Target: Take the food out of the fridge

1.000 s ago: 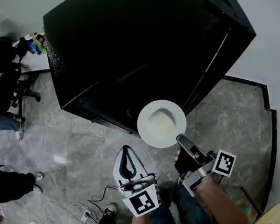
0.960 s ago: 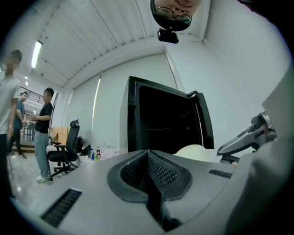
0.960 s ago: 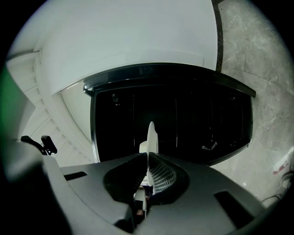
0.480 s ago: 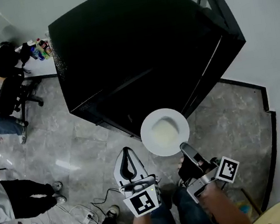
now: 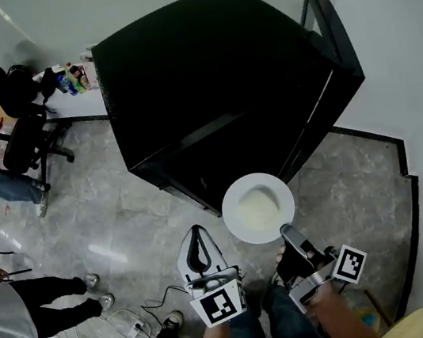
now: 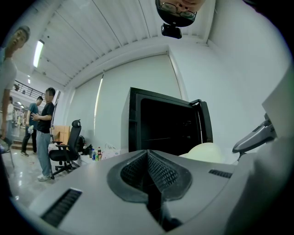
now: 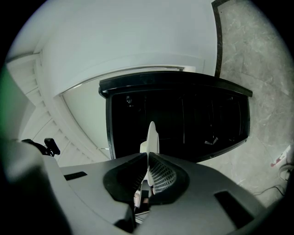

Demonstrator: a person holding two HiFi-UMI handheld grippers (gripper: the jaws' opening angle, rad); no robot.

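A white plate [image 5: 258,208] with a pale lump of food [image 5: 254,205] on it hangs level in front of the black fridge [image 5: 221,82]. My right gripper [image 5: 285,231] is shut on the plate's near rim. In the right gripper view the plate [image 7: 151,132] stands edge-on between the pads, with the fridge's dark inside [image 7: 183,124] behind it. My left gripper [image 5: 197,232] is shut and holds nothing, to the left of the plate. In the left gripper view its jaws [image 6: 148,156] meet, and the plate [image 6: 205,151] shows to the right.
The fridge door [image 5: 325,21] stands open at the right, next to a white wall [image 5: 412,74]. At the left are office chairs [image 5: 26,139], a white table with bottles [image 5: 71,75] and people [image 5: 27,315]. Cables and a power strip [image 5: 129,326] lie on the marble floor.
Both grippers have risen a little, and the plate has come slightly away from the fridge front. A person has walked in at the lower left.
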